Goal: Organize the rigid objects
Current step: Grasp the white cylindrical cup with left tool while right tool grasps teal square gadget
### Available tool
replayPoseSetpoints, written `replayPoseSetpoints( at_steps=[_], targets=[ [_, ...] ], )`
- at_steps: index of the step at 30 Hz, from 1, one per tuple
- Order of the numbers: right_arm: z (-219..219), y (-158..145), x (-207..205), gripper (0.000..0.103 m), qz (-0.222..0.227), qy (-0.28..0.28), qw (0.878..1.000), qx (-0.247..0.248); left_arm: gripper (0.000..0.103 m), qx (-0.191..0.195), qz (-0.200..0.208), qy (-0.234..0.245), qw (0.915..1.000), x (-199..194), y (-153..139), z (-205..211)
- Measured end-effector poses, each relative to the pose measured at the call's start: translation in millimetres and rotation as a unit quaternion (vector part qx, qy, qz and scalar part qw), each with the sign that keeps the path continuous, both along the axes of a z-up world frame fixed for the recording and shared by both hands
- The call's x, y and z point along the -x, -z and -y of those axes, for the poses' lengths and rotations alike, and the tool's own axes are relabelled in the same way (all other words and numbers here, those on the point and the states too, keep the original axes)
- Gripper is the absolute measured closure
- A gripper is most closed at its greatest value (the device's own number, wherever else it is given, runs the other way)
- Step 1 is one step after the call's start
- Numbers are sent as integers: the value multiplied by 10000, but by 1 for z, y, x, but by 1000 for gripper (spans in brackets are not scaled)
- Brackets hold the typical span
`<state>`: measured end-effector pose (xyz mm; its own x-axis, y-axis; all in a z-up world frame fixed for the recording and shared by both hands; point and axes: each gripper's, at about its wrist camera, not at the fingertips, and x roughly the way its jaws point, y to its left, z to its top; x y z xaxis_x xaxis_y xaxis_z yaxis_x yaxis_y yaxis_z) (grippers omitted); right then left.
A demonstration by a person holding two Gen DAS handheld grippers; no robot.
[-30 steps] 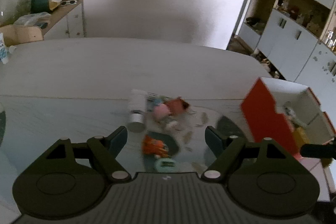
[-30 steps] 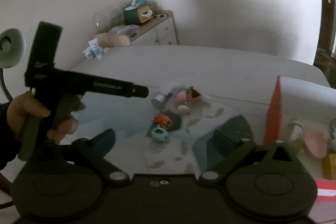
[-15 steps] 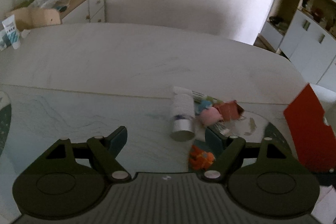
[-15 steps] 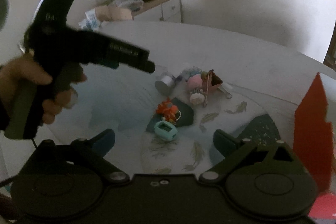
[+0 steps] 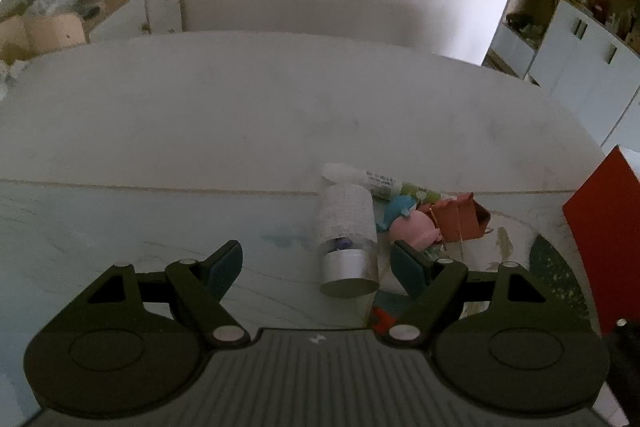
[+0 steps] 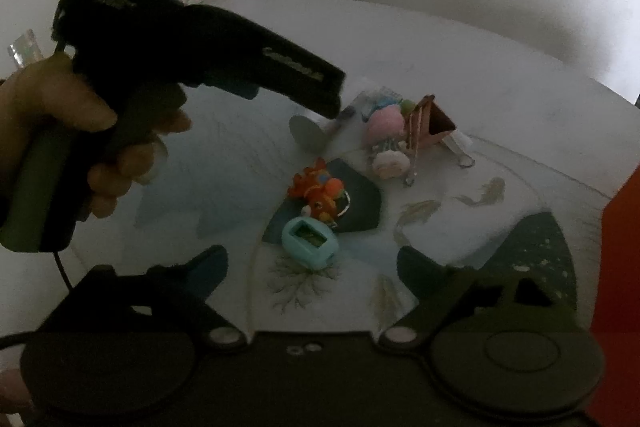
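**2 open grippers above a cluster of small objects**

At 9 o'clock in the right wrist view, a hand (image 6: 100, 131) is seen wrapped around the handle of the left gripper (image 5: 316, 265), whose dark body reaches toward the middle of the white table (image 5: 240, 115). In the left wrist view its jaws are held wide apart and nothing is gripped. A silver-capped cylindrical bottle (image 5: 347, 243) is seen lying on its side between the 2 fingers, nearer the right one; whether that finger touches it cannot be told.

At 1 o'clock from the bottle, a white tube (image 5: 360, 177) is laid flat, with a small blue figure (image 5: 398, 209) beside it. A pink round toy (image 5: 414, 229) is set just right of the bottle, and a brown open box (image 5: 460, 221) is tipped on its side against the pink toy.

In the right wrist view, an orange toy (image 6: 320, 191) is found at the centre, on a dark leaf shape of the printed mat (image 6: 480, 211). At 6 o'clock from it, touching or nearly so, a mint-green case (image 6: 310, 239) is placed. The right gripper (image 6: 312, 269) is poised over this pair; its jaws are closing, the pads are clear of everything, and the mint-green case is seen between the fingers, lower down on the mat.

At 3 o'clock in both views, the red wall of a box (image 5: 600, 239) is seen at the table's edge.
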<state>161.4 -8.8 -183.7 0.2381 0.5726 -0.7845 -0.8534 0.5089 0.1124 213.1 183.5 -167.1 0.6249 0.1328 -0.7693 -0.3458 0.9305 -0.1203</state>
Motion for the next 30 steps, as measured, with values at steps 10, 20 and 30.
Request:
replayPoseSetpoints(
  at_steps=[10, 20, 30],
  targets=[
    [-12, 11, -3, 26, 65, -127, 9999, 92, 22, -44, 22, 146, 9999, -16, 17, 0],
    [-17, 17, 0, 44, 146, -211, 9995, 207, 26, -49, 154, 283, 9995, -24, 26, 2],
    [-18, 15, 7, 67, 225, -186, 9994, 199, 52, -2, 162, 380, 9991, -25, 30, 5]
  ],
)
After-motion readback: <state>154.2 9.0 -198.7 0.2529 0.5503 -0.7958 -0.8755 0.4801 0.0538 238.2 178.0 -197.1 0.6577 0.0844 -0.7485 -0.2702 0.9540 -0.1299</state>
